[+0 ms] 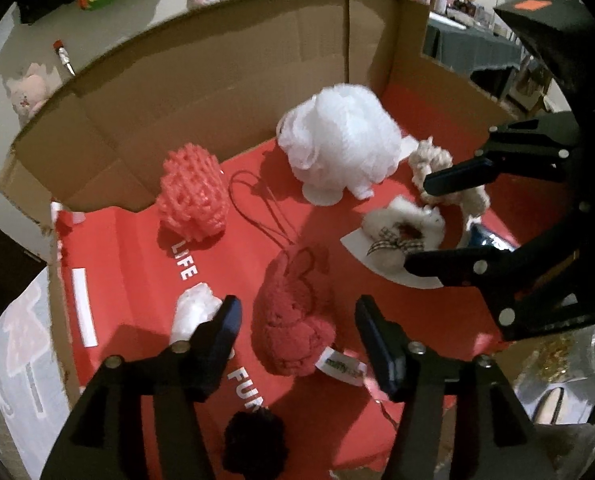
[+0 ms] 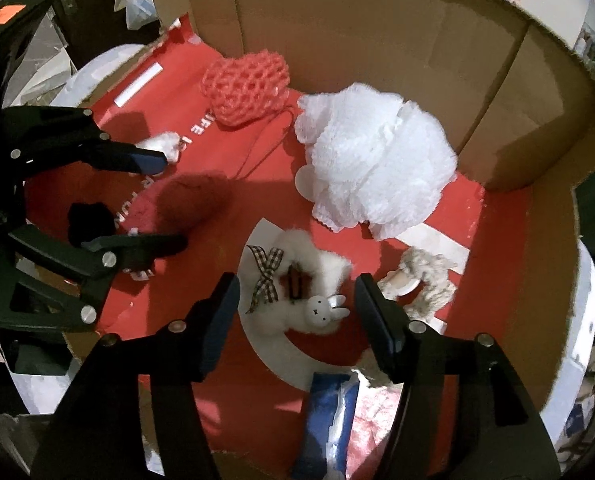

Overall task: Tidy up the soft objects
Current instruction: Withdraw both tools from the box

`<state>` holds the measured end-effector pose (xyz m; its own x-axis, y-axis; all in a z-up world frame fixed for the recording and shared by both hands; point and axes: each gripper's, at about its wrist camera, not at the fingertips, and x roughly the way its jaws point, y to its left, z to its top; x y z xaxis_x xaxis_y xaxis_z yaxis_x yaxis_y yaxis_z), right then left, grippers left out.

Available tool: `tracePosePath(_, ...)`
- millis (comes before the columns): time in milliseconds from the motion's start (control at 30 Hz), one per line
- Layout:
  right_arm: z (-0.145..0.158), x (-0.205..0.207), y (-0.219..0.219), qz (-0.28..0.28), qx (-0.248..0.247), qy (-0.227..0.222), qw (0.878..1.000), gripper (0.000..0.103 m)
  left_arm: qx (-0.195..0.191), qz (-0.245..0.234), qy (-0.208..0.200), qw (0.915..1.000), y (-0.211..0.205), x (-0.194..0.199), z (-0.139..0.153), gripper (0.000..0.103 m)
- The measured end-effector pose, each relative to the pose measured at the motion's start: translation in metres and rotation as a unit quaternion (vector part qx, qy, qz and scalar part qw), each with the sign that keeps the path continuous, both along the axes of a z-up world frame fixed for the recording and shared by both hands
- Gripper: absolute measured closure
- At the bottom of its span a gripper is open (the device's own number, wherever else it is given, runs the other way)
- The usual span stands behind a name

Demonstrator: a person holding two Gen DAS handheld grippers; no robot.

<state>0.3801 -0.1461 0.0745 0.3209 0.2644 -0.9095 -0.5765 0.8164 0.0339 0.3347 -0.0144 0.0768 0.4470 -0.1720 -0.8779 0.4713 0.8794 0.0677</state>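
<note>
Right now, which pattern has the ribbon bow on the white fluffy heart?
Brown-and-white check on the ribbon bow; right wrist view shows it best.

Cardboard box (image 2: 377, 20) holding all, mesh pouch (image 2: 243, 90) at the back, bath pouf (image 2: 377, 164) right of it, bunny wreath (image 2: 297, 284) in front, rope toy (image 2: 425, 276) beside the wreath, plush rabbit (image 1: 293, 324) left.

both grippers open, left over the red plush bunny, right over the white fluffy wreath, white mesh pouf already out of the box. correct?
One thing is off: the white mesh pouf is not out; it sits on the red floor of the cardboard box, as the right wrist view shows. The rest holds: left gripper open over the red plush bunny, right gripper open over the white fluffy wreath.
</note>
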Motion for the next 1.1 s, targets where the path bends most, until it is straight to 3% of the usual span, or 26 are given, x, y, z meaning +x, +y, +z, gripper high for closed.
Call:
tracePosePath(100, 0.013, -0.004, -0.005, -0.010, 0.006, -0.011, 1.000, 0.040, -0.018, 0.011, -0.020, 0.9996, 0.005, -0.012, 0.016, 0.033)
tracePosePath(167, 0.026, -0.012, -0.012, -0.021, 0.016, -0.024, 0.999, 0.032, -0.031, 0.019, -0.036, 0.9987, 0.008, -0.019, 0.026, 0.025)
tracePosePath(267, 0.044, -0.026, -0.017, -0.033, 0.030, -0.044, 0.998, 0.031, -0.053, 0.026, -0.059, 0.9965, 0.013, -0.033, 0.042, 0.019)
tracePosePath(567, 0.100, -0.087, -0.032, -0.065, 0.068, -0.119, 0.988, 0.023, -0.105, 0.053, -0.153, 0.9811, 0.014, -0.101, 0.091, 0.002)
tracePosePath(833, 0.133, -0.176, -0.047, -0.092, 0.072, -0.205, 0.972, 0.018, -0.144, 0.081, -0.219, 0.9617, 0.022, -0.173, 0.114, 0.000)
tracePosePath(1100, 0.127, -0.250, -0.057, -0.126, 0.090, -0.261, 0.953, 0.014, -0.171, 0.114, -0.259, 0.9438, 0.030, -0.238, 0.106, 0.000)
